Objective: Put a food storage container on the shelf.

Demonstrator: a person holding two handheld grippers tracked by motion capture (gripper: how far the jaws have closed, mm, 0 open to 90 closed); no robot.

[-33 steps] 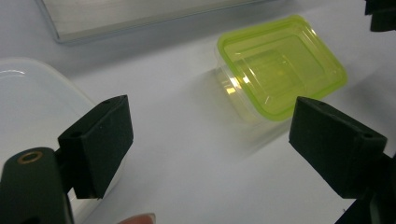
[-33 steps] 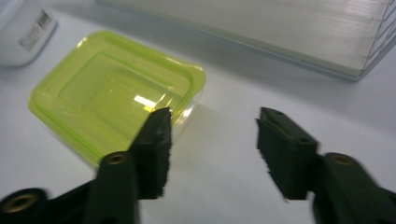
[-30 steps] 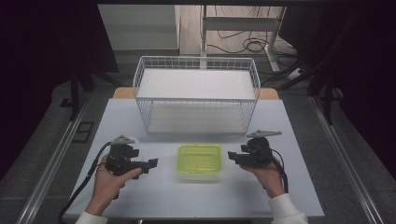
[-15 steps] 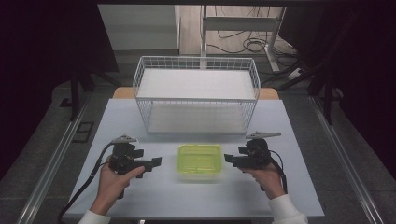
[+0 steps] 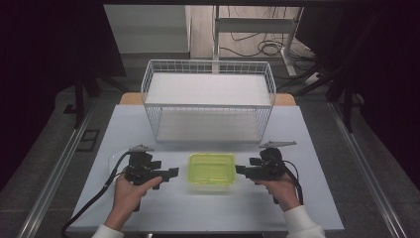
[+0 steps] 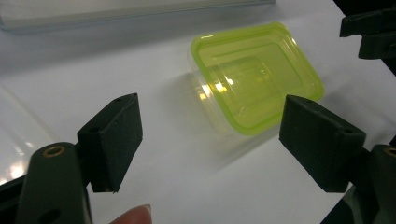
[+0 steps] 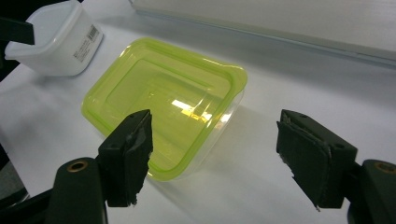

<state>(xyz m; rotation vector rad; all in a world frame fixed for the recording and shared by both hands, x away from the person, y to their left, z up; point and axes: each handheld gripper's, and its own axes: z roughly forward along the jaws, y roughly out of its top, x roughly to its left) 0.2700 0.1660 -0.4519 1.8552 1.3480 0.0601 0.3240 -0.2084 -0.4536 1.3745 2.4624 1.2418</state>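
A clear rectangular container with a lime-green lid [image 5: 211, 170] lies flat on the white table, between the two grippers. My left gripper [image 5: 172, 172] is just left of it, pointing at its left side. Its jaws stand wide apart and have just been closing a little, with nothing between them. In the left gripper view the container [image 6: 257, 77] lies ahead and to the right of the left gripper [image 6: 212, 135]. My right gripper [image 5: 241, 170] is level with the container's right side, open; its jaws have just been opening. In the right gripper view the right gripper [image 7: 215, 151] frames bare table beside the container's near corner [image 7: 168, 100].
A white wire basket [image 5: 208, 99] with a white shelf stands at the back of the table [image 5: 307, 208]. A white plastic tub [image 7: 56, 39] with a barcode label sits beyond the container, near the left hand. Dark floor and table legs surround the table.
The left gripper has crept to the right, closer to the container's left side. The right gripper has stayed where it was. The container has not moved.
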